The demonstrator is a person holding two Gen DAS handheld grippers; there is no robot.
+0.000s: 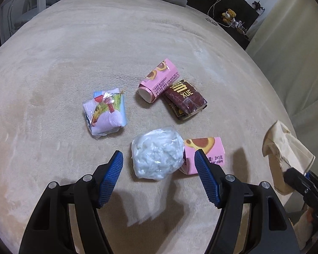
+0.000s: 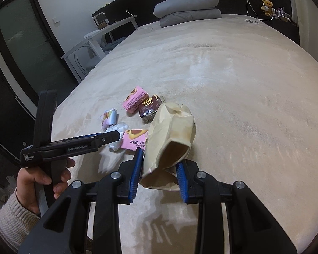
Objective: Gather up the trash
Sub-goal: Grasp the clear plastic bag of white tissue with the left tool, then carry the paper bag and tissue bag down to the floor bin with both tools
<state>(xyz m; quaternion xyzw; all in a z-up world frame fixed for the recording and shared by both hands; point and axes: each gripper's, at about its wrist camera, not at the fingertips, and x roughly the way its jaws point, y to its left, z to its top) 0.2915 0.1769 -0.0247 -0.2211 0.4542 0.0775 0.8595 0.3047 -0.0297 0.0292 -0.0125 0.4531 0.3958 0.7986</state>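
Trash sits in a loose cluster on the beige bed cover point(image 1: 74, 53), five pieces. Left gripper point(image 1: 159, 158) hovers over it with jaws apart and nothing pinched; the white crumpled plastic wad point(image 1: 156, 152) lies on the cover between the blue pads point(image 1: 112, 177), not touched by either. Right gripper point(image 2: 160, 163) is clamped on the lower part of a tan paper bag point(image 2: 171, 137), bag mouth open and facing the camera (bag stands tilted, lifted off the cover as far as I can tell). In the right wrist view the left gripper's side shows, held by a hand point(image 2: 38, 182) in a knit sleeve point(image 2: 8, 218).

Outward from the wad: a flattened pink carton piece point(image 1: 209, 148) touches its right edge, partly behind the right-side pad. A pastel foil wrapper packet point(image 1: 105, 112) lies up-left, apart from the rest. Farther up, a pink box point(image 1: 159, 80) lies on its side, touching a brown wrapper marked XUE point(image 1: 186, 99). Grey folded bedding point(image 2: 188, 8) sits at the far end, a teddy bear point(image 2: 267, 6) on the dark shelf behind.
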